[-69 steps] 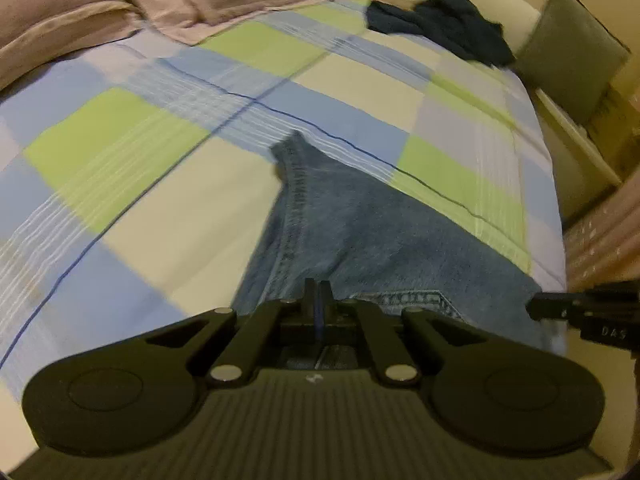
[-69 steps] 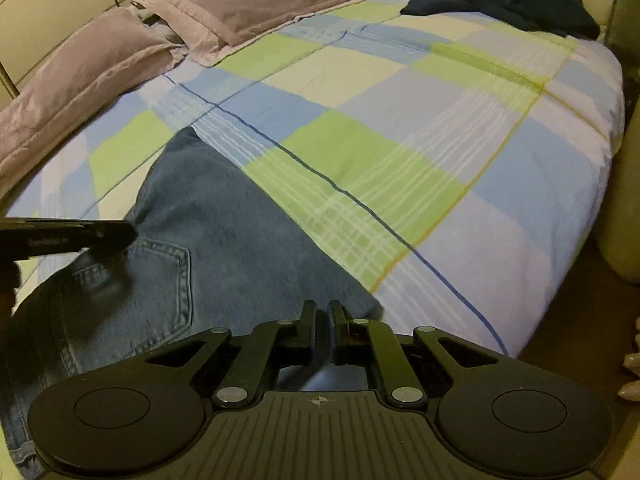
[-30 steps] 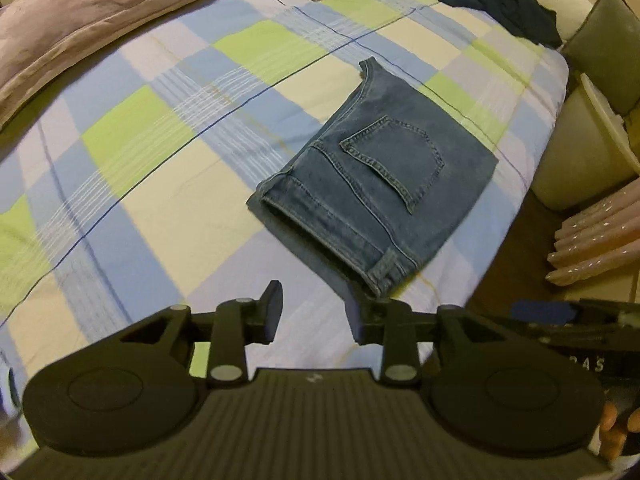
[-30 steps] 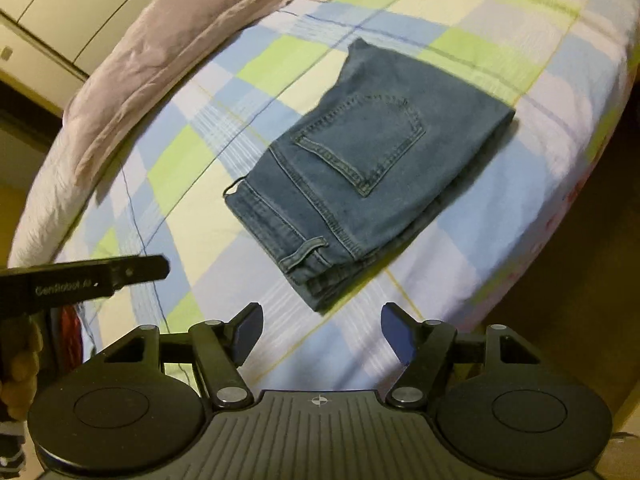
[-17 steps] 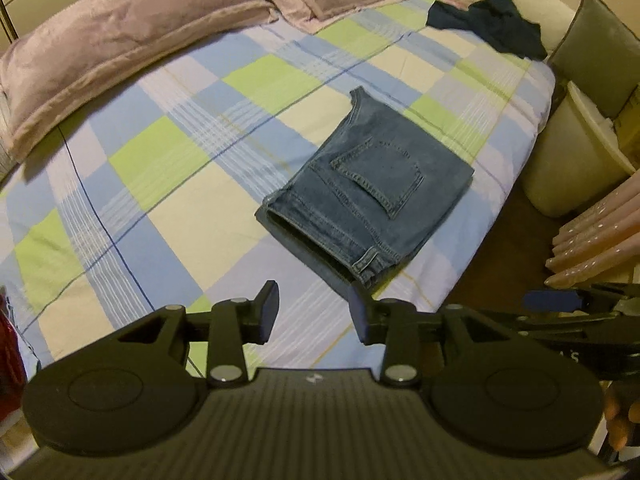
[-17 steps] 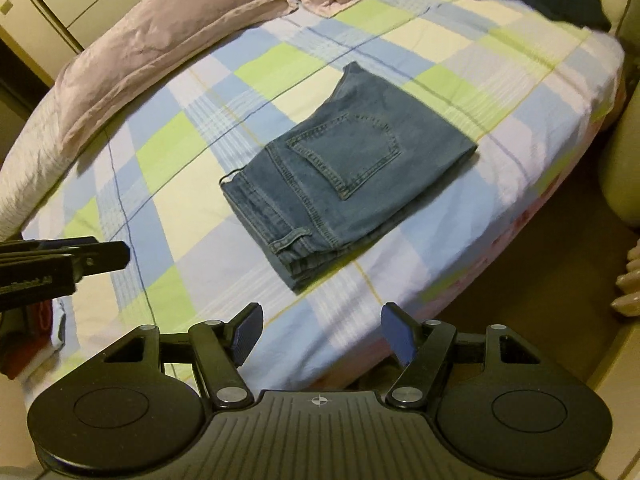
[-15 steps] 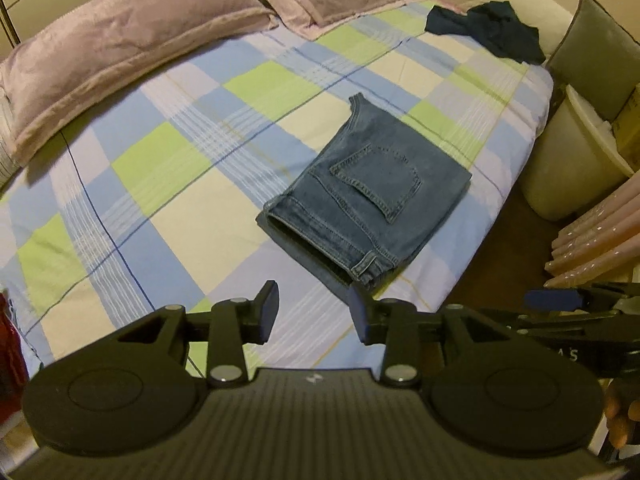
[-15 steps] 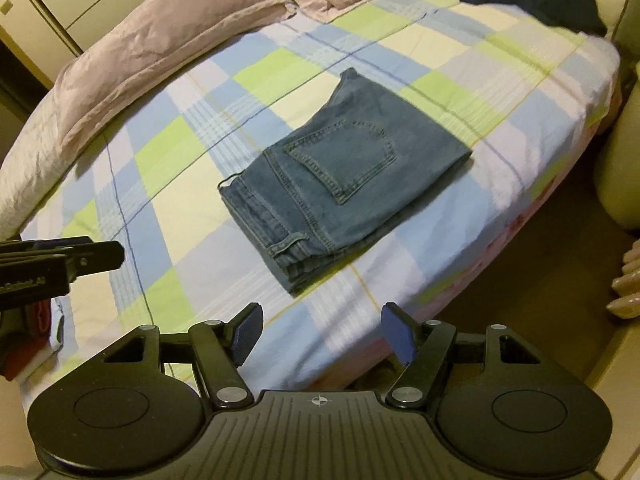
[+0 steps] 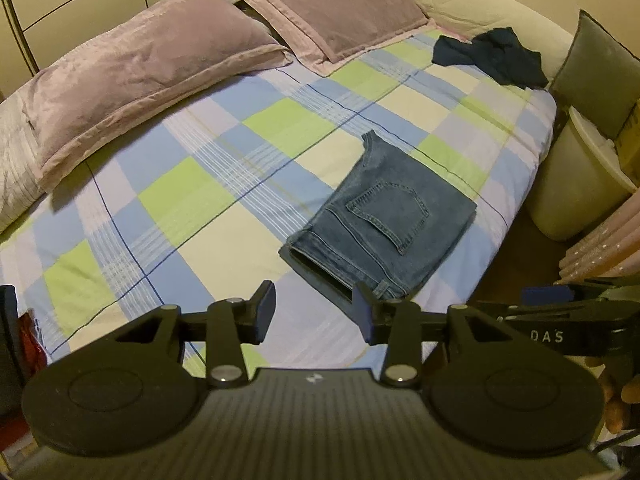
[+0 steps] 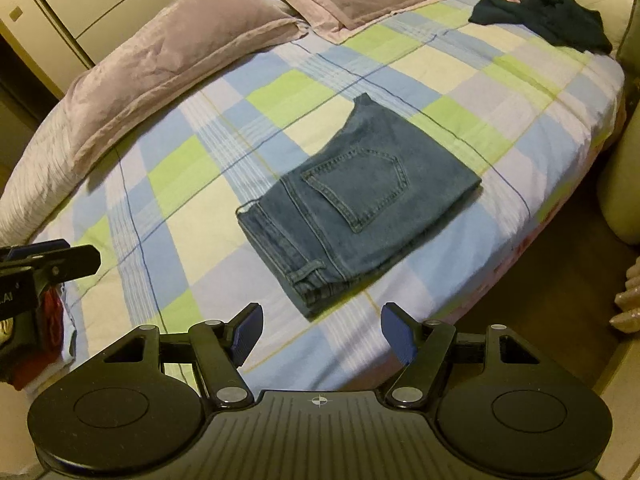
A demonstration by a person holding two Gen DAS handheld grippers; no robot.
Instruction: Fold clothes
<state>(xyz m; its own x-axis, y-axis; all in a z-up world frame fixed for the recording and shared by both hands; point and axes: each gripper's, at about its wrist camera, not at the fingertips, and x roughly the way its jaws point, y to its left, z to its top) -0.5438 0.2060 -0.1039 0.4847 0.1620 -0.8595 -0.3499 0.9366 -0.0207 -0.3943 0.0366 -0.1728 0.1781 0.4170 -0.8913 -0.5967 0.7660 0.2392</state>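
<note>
A pair of blue jeans (image 9: 384, 222) lies folded into a flat rectangle on the checked bed cover (image 9: 192, 196), back pocket up, near the bed's front right edge. It also shows in the right wrist view (image 10: 356, 204). My left gripper (image 9: 314, 314) is open and empty, held back from the bed, short of the jeans. My right gripper (image 10: 322, 334) is open wider and empty, also pulled back above the bed's edge. A crumpled dark blue garment (image 9: 492, 56) lies at the far right corner of the bed, also in the right wrist view (image 10: 548, 14).
Two mauve pillows (image 9: 136, 68) lie at the head of the bed. A cream bin (image 9: 572, 184) and a grey cushion (image 9: 596, 76) stand right of the bed. Red cloth (image 10: 50, 312) shows at the left edge. The floor (image 10: 560, 304) lies right of the bed.
Both grippers let go of the jeans, opened, and drew back and up from the bed. The jeans now lie folded and still; the view widens to take in the pillows.
</note>
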